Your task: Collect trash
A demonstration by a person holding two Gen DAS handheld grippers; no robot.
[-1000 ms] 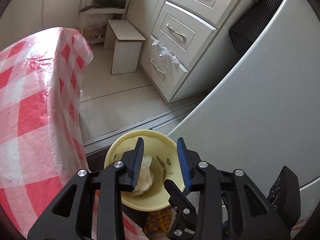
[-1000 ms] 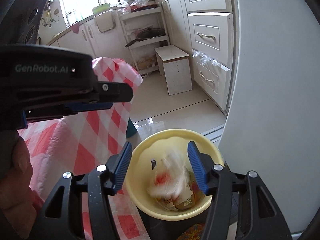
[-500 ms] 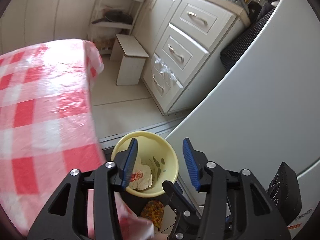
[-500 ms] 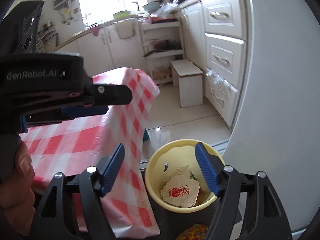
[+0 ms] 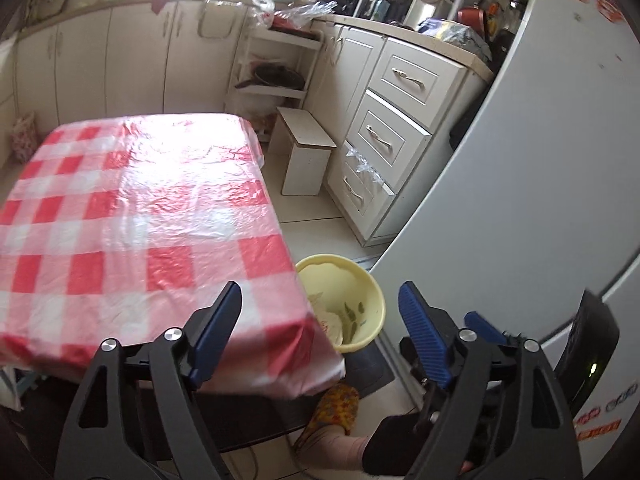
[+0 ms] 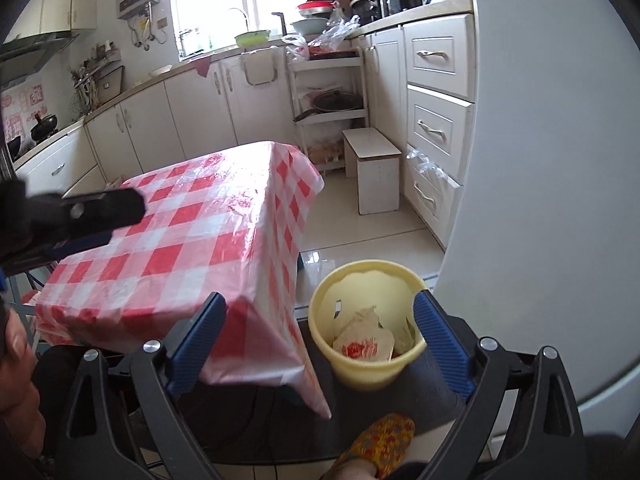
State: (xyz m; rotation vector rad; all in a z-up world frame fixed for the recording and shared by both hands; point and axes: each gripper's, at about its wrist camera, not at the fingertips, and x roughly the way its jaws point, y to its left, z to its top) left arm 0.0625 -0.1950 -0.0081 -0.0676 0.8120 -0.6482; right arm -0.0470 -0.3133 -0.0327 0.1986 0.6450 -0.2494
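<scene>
A yellow bin (image 6: pixel 360 368) stands on the floor between the table and the white fridge. It holds a crumpled white wrapper with a red logo (image 6: pixel 360 346) and other scraps. The bin also shows in the left wrist view (image 5: pixel 360 280), partly behind the table corner. My right gripper (image 6: pixel 320 338) is open and empty, raised above the bin and the table corner. My left gripper (image 5: pixel 320 332) is open and empty, above the table's near corner. It also shows in the right wrist view (image 6: pixel 80 216) at the left edge.
A table with a red and white checked cloth (image 5: pixel 132 216) fills the left. The white fridge (image 5: pixel 520 200) stands at the right. A small white stool (image 5: pixel 306 156) and drawers (image 5: pixel 380 148) are beyond. A foot in a patterned slipper (image 6: pixel 380 440) is below.
Both grippers have risen and pulled back from the bin, and their jaws have opened wider. The wrapper now lies in the bin. The table top has come into view.
</scene>
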